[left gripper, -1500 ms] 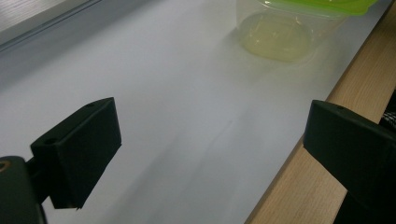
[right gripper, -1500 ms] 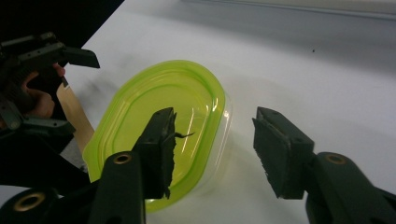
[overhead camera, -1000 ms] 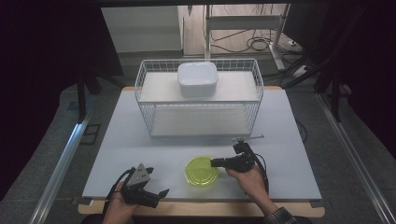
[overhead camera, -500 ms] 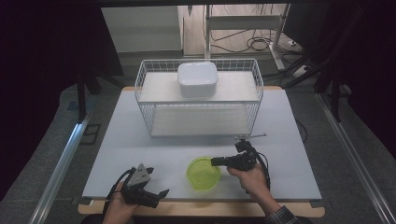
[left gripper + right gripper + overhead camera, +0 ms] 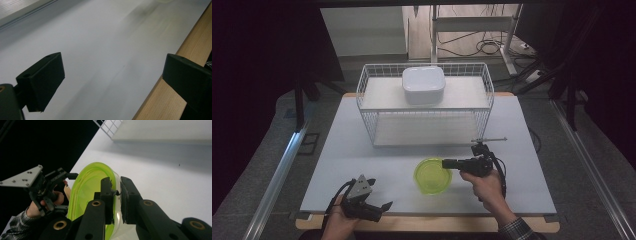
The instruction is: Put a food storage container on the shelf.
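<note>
**Green bowl pinched by its rim**

A pale table [image 5: 362, 150] stood in a dark room. Low in the middle of the frame, the right gripper [image 5: 446, 163] squeezed the green bowl's [image 5: 431, 176] rim. The left gripper [image 5: 382, 207] gaped wide, lower left.

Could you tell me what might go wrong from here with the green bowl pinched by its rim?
1. The right tool grips the green bowl by one thin edge of its rim, so it could tilt or slip out.
2. The wire basket stands just beyond; a forward move could knock the bowl against its wall.
3. The left tool rests open near the table's front edge, too far off to steady the bowl.
</note>
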Motion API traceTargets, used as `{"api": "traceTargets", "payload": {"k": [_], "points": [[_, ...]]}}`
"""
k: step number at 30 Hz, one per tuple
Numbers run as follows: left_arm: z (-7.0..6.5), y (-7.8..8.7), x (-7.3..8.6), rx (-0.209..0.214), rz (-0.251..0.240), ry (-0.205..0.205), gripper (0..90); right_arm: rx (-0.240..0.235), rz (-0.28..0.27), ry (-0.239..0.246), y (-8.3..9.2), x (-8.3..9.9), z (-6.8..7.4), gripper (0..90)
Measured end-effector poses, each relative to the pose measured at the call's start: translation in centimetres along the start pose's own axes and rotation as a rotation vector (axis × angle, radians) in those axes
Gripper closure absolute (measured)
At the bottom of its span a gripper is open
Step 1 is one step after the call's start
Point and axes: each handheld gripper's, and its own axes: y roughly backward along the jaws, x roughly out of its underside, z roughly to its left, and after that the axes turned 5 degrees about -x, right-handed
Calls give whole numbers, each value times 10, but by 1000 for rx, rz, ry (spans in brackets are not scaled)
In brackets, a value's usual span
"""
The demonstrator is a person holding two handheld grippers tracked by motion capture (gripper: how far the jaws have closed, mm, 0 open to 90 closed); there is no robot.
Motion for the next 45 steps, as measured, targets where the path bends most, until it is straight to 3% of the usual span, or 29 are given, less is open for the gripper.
{"api": "traceTargets", "payload": {"k": [16,31,45], "points": [[1,1,0,0,-3,1,37,-6,-74,60,21,-32,24,817],[2,1,0,1,-5,8,36,-27,-147,57,36,-66,37,817],[2,0,1,4,-6,8,36,-20,-185,95,46,-102,60,817]]}}
